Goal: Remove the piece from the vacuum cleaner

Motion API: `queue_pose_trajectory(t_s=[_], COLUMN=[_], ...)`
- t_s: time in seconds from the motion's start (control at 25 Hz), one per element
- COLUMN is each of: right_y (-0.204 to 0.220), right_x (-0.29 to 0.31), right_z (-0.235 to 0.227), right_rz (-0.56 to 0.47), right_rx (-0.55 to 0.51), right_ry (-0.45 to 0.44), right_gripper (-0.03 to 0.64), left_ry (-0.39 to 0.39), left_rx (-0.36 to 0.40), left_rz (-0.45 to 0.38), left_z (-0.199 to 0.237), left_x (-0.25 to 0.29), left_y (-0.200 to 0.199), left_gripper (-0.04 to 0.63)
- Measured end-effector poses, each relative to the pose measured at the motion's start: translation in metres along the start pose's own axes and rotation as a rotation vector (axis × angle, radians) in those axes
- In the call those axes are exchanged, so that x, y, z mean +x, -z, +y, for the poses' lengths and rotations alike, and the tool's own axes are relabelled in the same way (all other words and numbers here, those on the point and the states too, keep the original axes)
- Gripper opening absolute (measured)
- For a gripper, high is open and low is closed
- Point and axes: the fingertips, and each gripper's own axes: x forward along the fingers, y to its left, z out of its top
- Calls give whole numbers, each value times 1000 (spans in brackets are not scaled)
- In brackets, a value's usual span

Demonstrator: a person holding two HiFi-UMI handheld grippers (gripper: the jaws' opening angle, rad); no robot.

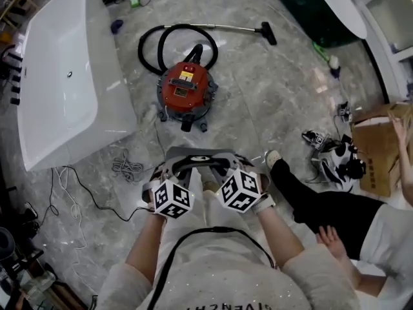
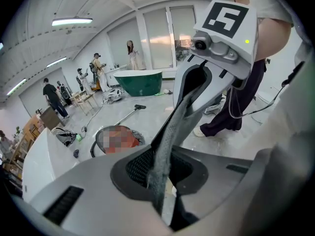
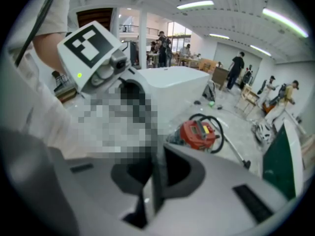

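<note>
A red canister vacuum cleaner (image 1: 184,89) stands on the grey marble floor ahead of me. Its black hose (image 1: 151,44) loops behind it, and a metal wand (image 1: 219,26) runs right to a black floor nozzle (image 1: 268,33). I hold both grippers close to my body, well short of the vacuum. The left gripper (image 1: 175,166) and right gripper (image 1: 226,165) sit side by side, tips nearly touching. In the left gripper view its jaws (image 2: 165,151) stand together with nothing between them. The right gripper (image 3: 155,176) looks the same, with the vacuum (image 3: 199,134) beyond it.
A white bathtub (image 1: 64,76) lies at the left and a dark green tub (image 1: 316,11) at the back right. A coiled cable (image 1: 126,168) trails on the floor near my feet. A seated person's black-trousered leg (image 1: 322,202), scattered gear (image 1: 335,154) and a cardboard box (image 1: 381,147) fill the right.
</note>
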Motion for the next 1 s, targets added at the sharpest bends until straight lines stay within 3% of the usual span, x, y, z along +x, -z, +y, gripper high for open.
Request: queue_pose_trajectory(t_s=[0.44, 1.0], right_y=[-35, -68], right_x=[-68, -108], right_z=[-7, -16], right_rz=[-22, -19], right_rx=[39, 14], right_ry=[-20, -36], right_gripper=[40, 40], left_ry=[63, 121], left_rx=[-46, -95], left_rz=[-31, -25], left_z=[4, 19], left_x=[-54, -90], left_y=[-54, -86], left_gripper=[69, 69])
